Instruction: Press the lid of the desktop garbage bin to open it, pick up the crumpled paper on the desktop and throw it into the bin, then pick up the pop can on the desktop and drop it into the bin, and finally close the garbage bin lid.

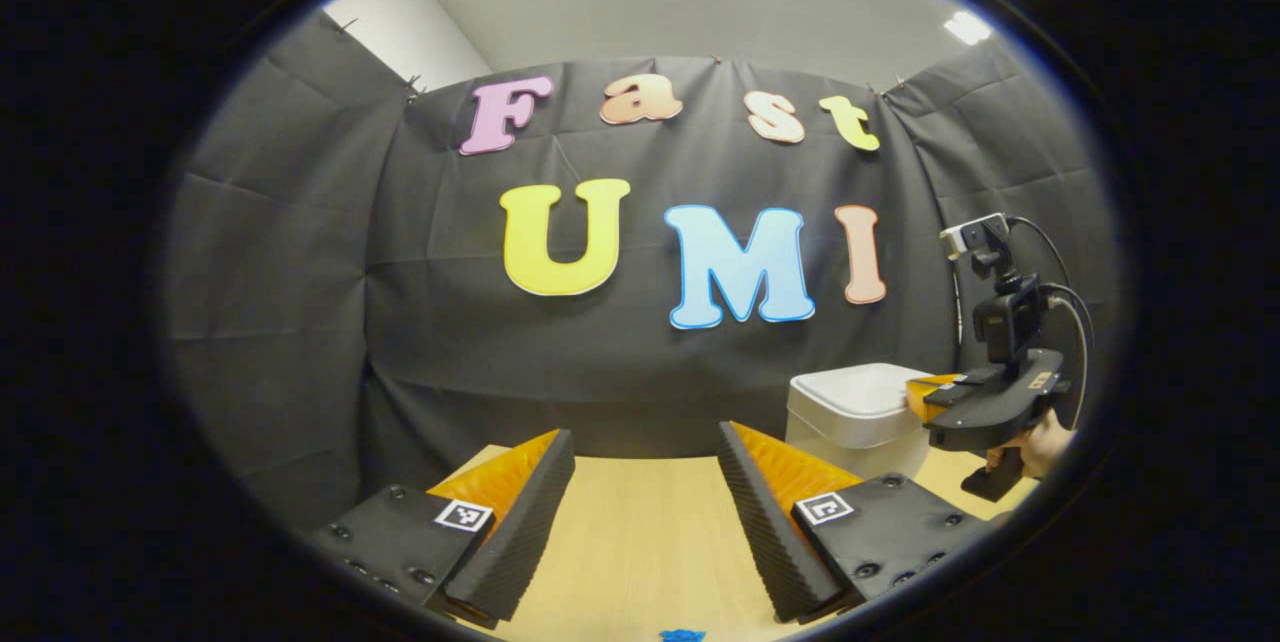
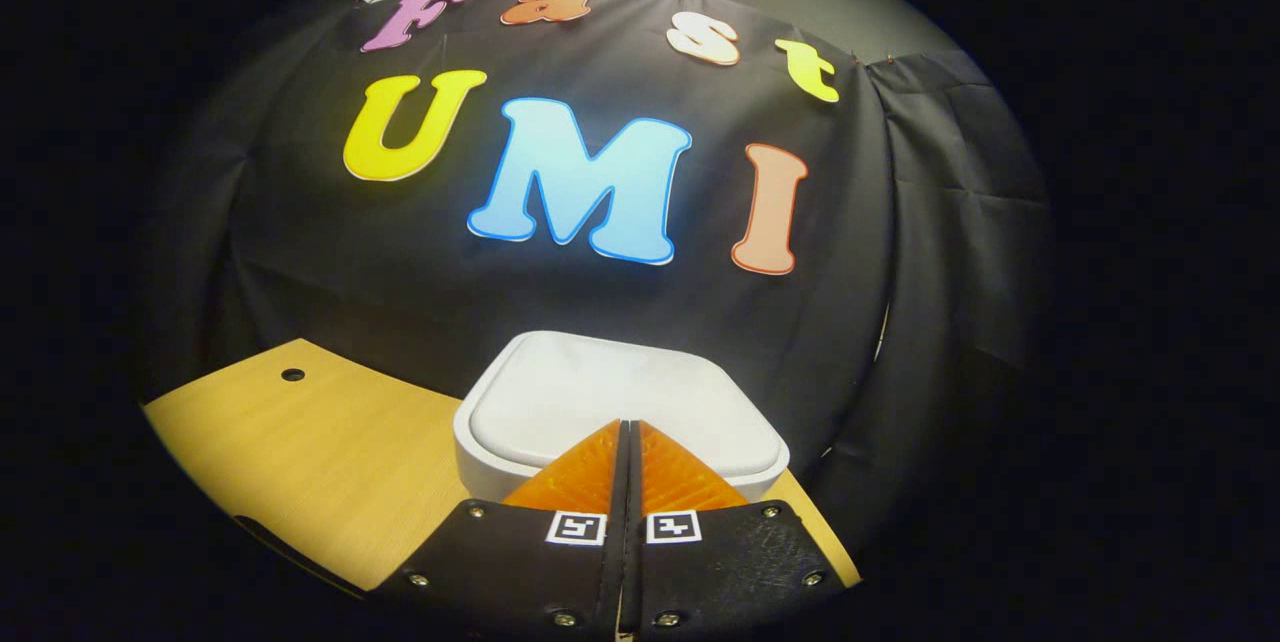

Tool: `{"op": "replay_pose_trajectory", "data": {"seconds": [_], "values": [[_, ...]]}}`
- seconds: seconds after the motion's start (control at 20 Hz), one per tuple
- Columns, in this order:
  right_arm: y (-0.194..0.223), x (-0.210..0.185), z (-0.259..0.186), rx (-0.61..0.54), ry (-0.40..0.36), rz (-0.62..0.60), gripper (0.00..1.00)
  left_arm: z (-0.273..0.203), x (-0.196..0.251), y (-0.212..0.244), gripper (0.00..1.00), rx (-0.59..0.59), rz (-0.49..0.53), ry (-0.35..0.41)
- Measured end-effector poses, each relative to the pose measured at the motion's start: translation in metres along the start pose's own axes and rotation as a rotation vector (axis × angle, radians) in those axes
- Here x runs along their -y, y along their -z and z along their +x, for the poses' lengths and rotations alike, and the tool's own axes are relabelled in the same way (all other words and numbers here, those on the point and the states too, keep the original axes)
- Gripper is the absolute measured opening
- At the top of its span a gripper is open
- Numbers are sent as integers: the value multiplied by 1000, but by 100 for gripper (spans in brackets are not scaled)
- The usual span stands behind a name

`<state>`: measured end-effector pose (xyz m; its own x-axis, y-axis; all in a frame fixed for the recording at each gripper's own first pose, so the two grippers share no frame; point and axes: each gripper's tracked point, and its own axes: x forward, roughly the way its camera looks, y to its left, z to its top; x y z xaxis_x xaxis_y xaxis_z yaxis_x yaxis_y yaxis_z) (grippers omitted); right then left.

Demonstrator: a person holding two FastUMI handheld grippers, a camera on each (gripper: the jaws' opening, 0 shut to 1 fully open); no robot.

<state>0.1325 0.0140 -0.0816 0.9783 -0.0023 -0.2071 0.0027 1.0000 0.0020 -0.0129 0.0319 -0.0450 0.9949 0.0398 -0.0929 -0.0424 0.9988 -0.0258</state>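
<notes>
Right gripper view: wooden desktop (image 2: 300, 442); white garbage bin (image 2: 620, 412) at its far edge, lid down; right gripper (image 2: 622, 432), fingers pressed together on nothing, tips over the lid's near edge, pointing across it. Left gripper (image 1: 640, 482) stood spread wide and empty, bin well off to its right. Right hand lay nearer for the press. Small blue scrap (image 1: 682, 635) on the desktop.

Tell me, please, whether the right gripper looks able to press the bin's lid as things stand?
Probably yes: the right gripper, fingers together, points at the closed lid from just above, with nothing between them.
</notes>
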Motion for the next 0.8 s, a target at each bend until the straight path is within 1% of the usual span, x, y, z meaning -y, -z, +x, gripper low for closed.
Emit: {"op": "replay_pose_trajectory", "data": {"seconds": [0.05,0.15,0.2,0.25,0.35,0.55,0.6,0.65,0.75,0.8], "values": [[-3,-3,-2,0,-15,34,0,-2,-1,-1,94,2,-3,-6],[-2,-10,-5,-29,-68,110,0,-3,-4,-1,94,3,-7,-12],[-3,-8,-9,-29,-69,127,0,-6,-4,2,96,1,-7,-12],[-5,-4,-13,-22,-63,130,0,-8,-5,5,97,-4,-7,-11],[-11,2,-24,2,-47,119,0,-9,-5,11,92,-21,-9,-9],[-11,4,-45,16,-46,108,0,-10,-6,24,92,-60,-28,0],[-10,4,-50,18,-48,110,0,-10,-5,28,94,-68,-30,2],[-11,5,-55,19,-48,110,0,-11,-5,32,92,-78,-31,6],[-9,6,-64,21,-46,107,0,-11,-2,41,92,-102,-30,13],[-8,4,-69,23,-51,107,0,-11,-3,47,94,-113,-27,15]]}}
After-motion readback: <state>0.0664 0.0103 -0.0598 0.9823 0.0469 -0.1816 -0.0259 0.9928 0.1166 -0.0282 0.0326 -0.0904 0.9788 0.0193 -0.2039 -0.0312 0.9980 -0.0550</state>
